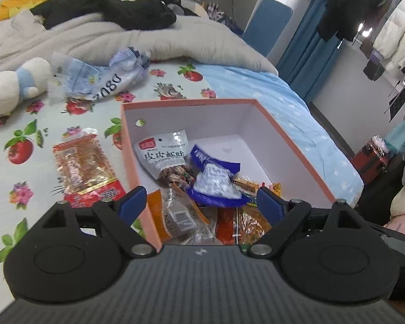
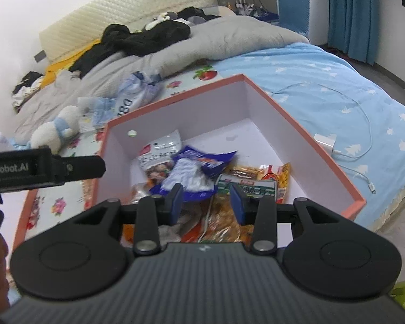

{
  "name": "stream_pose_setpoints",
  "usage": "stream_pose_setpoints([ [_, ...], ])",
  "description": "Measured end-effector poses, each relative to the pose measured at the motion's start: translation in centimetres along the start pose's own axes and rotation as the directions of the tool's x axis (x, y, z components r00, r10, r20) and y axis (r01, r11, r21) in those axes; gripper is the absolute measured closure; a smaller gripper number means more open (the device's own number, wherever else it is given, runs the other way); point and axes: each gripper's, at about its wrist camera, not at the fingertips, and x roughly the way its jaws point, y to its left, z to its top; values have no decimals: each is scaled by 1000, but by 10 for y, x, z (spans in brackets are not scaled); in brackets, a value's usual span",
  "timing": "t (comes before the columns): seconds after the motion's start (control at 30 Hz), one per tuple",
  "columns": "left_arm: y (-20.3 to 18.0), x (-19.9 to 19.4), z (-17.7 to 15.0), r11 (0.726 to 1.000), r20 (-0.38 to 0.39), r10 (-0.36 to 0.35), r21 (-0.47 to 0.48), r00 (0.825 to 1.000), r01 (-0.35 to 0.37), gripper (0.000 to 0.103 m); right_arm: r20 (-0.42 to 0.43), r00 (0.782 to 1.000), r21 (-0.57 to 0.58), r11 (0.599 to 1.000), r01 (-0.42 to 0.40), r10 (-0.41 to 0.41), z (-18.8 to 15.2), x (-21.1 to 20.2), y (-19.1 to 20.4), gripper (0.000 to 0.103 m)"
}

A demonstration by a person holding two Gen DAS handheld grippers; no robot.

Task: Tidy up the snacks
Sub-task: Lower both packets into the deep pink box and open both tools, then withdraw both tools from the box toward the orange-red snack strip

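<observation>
Broadly, a bed fills both views, its near part spread with a fruit-and-flower printed sheet and a pale blue starred cover, a grey quilt heaped behind. On it sits an open pink box with white inner walls, already holding a loose pile of snacks: a white-and-grey packet leaning in the left corner, a blue-and-white packet on top of the pile, and orange and yellow packets lying at the near side. One red-and-orange snack packet lies on the printed sheet just outside the box's left wall, and a crumpled pale blue bag sits farther back near a white plush toy. The left gripper hangs over the box's near left corner, jaws spread wide and empty. The right gripper hovers above the pile (nothing pinched, as far as shows), its jaws partly apart. A white charger with its cable rests on the blue cover
</observation>
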Motion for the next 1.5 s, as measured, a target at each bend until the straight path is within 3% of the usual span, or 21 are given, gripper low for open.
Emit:
stream_pose_setpoints([
  [0.37, 12, -82, -39, 1000, 128, 10, 17, 992, -13, 12, 96, 995, -30, 999, -30, 32, -26, -57, 26, 61],
  [0.43, 16, -94, -47, 1000, 145, 18, 18, 989, -21, 12, 116, 991, -17, 998, -63, 64, -33, -67, 30, 61],
  [0.57, 26, -118, -64, 1000, 175, 26, 3, 984, -27, 13, 184, 981, -55, 997, -49, 58, -47, -87, 47, 60],
  [0.83, 49, -154, -97, 994, 217, 112, -8, 970, -113, 13, 155, 979, -91, 989, -120, 133, -67, -95, 71, 60],
  [1.1, 88, -186, -126, 978, 224, 201, -103, 954, -182, 13, 154, 965, -189, 965, -183, 213, -89, -95, 105, 60],
  [1.3, 120, -198, -135, 958, 230, 246, -202, 941, -201, 13, 116, 954, -227, 942, -245, 276, -99, -85, 128, 60],
  [1.5, 148, -207, -134, 946, 236, 290, -216, 927, -241, 13, 118, 948, -290, 923, -251, 295, -102, -64, 157, 60],
])
